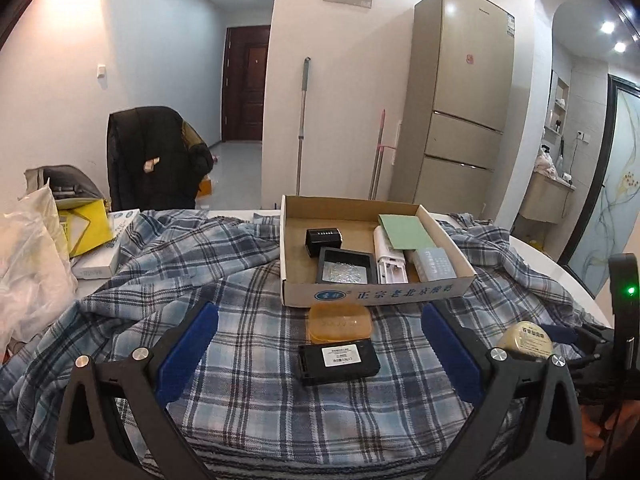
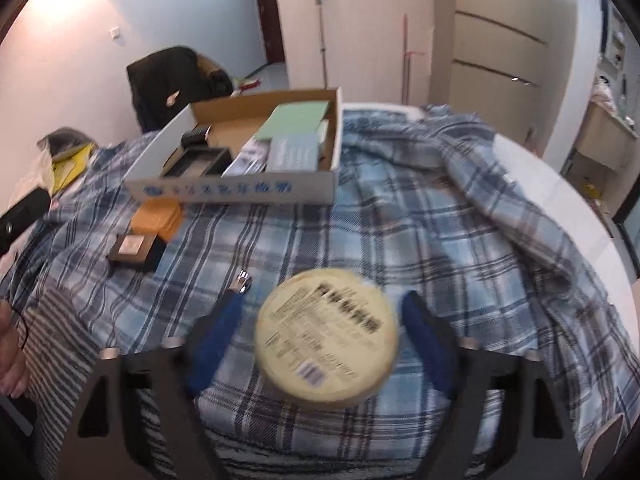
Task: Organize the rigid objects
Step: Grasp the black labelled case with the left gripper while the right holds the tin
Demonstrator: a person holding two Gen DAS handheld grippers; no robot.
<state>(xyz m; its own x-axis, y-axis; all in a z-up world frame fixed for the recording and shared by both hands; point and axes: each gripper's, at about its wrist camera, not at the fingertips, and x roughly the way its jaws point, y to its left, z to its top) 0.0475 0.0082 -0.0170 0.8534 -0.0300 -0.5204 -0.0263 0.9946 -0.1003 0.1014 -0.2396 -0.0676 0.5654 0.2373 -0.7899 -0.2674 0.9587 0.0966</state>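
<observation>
A cardboard box stands on the plaid cloth and holds several items: a small black box, a black frame, a white device and a green card. In front of it lie an orange case and a black battery. My left gripper is open, its fingers on either side of the battery. My right gripper is shut on a round cream tin and holds it above the cloth. The tin also shows in the left wrist view.
The plaid cloth covers a round white table. Plastic bags and a yellow package lie at the table's left. A chair with a dark jacket stands behind. A fridge and mops stand at the far wall.
</observation>
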